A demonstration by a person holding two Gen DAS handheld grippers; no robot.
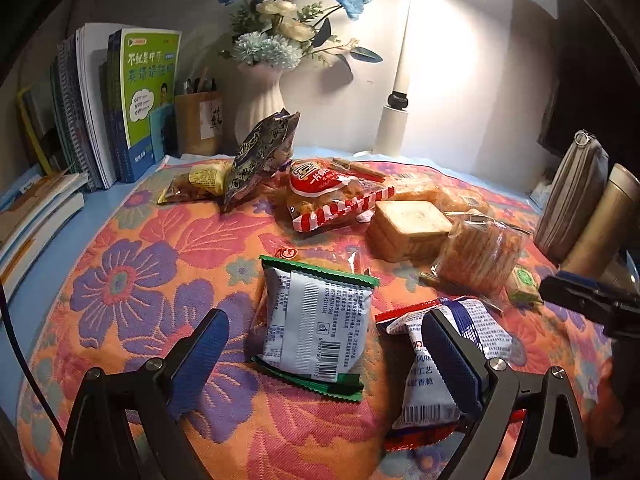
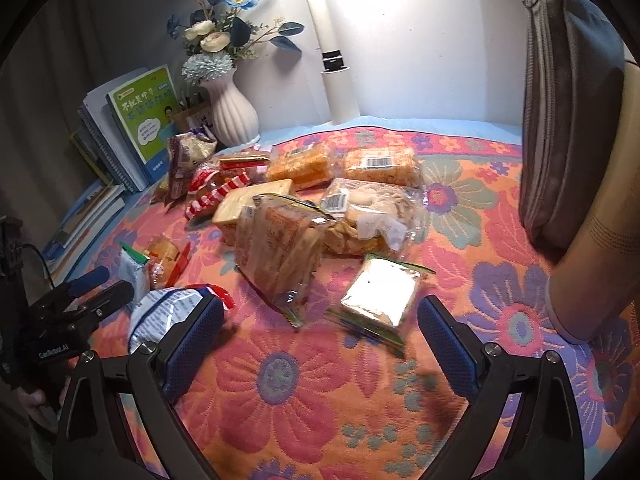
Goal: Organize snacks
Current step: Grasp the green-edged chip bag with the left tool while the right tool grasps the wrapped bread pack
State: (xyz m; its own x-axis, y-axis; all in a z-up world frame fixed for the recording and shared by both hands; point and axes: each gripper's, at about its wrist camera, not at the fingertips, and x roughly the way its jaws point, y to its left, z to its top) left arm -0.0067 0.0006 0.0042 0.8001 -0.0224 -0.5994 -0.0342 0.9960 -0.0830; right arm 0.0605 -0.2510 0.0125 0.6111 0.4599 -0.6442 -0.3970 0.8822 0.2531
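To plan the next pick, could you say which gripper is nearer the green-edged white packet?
Left. The left gripper has its open jaws flanking the green-edged white packet; the right gripper hangs well off to its right.

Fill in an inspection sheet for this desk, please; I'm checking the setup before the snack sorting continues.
Surface: floral cloth covering the desk.
Job's things: green-edged packet between the left jaws, untouched; red-and-blue packet beside it; foil packet ahead of the right jaws; bread and cracker bags piled behind.
Clutter: books, vase of flowers, pen holder, grey pouch, metal flask.
Grippers: left gripper open; right gripper open, nothing held.
Cables: black cable at the left edge.
Surroundings: lit desk lamp, pale wall.
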